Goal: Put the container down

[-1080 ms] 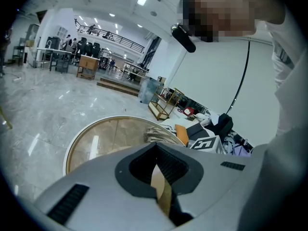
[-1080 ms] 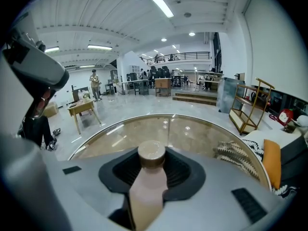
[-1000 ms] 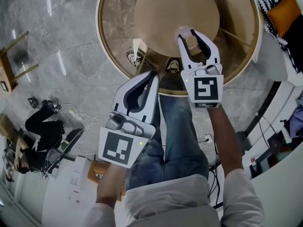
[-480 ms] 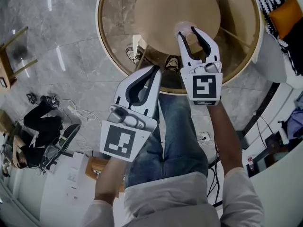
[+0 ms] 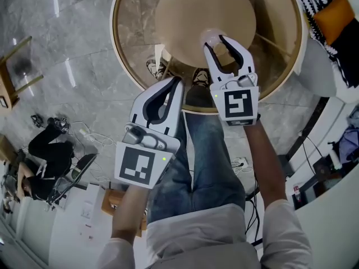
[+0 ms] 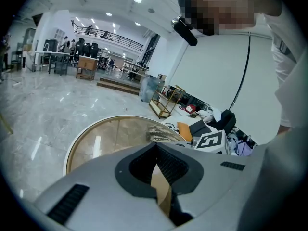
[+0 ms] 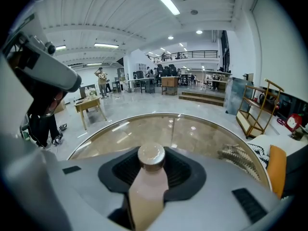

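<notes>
The container is a pale pinkish bottle [image 7: 148,182] with a tan cap, standing between the jaws of my right gripper [image 7: 152,153]. Those jaws are opening, and a gap shows on each side of the cap. From the head view, the bottle [image 5: 211,37] stands over the near part of the round glass table [image 5: 129,55], with my right gripper [image 5: 215,42] around it. My left gripper [image 5: 178,81] hangs lower left, off the table's near edge and above my legs. Its jaws are shut with nothing between them, and in its own view the left gripper [image 6: 156,144] points across the table.
Under the glass is a round tan base [image 5: 190,10]. Shoes [image 5: 154,67] show through the glass. An orange cushion [image 5: 336,13] and striped fabric lie at the upper right. A person in black [image 5: 47,150] sits on the floor at left, near a wooden frame [image 5: 17,66] and cables.
Both grippers have drifted a little to the left and farther over the table. The bottle went along between the right jaws. The left jaws stay shut.
</notes>
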The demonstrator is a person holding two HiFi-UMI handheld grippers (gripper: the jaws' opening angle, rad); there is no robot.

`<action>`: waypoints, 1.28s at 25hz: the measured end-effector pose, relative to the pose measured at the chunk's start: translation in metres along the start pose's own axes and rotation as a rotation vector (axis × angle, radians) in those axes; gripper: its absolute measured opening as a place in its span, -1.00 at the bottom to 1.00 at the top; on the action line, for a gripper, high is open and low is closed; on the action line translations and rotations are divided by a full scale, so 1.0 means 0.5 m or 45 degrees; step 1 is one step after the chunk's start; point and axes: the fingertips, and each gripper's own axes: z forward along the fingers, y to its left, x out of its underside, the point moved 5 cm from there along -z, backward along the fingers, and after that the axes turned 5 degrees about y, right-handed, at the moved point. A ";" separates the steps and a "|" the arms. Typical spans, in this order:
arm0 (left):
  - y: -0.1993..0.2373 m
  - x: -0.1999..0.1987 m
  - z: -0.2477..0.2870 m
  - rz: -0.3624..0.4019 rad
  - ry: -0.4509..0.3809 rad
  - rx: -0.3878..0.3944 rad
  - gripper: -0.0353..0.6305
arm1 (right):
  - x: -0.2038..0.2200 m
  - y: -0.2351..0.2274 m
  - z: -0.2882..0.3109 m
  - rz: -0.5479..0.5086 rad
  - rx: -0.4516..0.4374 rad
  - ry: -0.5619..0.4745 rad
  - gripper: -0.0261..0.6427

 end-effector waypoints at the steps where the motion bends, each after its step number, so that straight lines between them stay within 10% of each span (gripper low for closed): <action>1: 0.001 -0.003 0.000 0.004 -0.003 0.000 -0.84 | -0.001 -0.001 -0.001 -0.008 0.000 0.004 -0.48; 32: -0.031 -0.001 -0.038 0.045 0.011 0.071 -0.84 | -0.020 0.004 -0.039 0.016 0.046 0.033 -0.47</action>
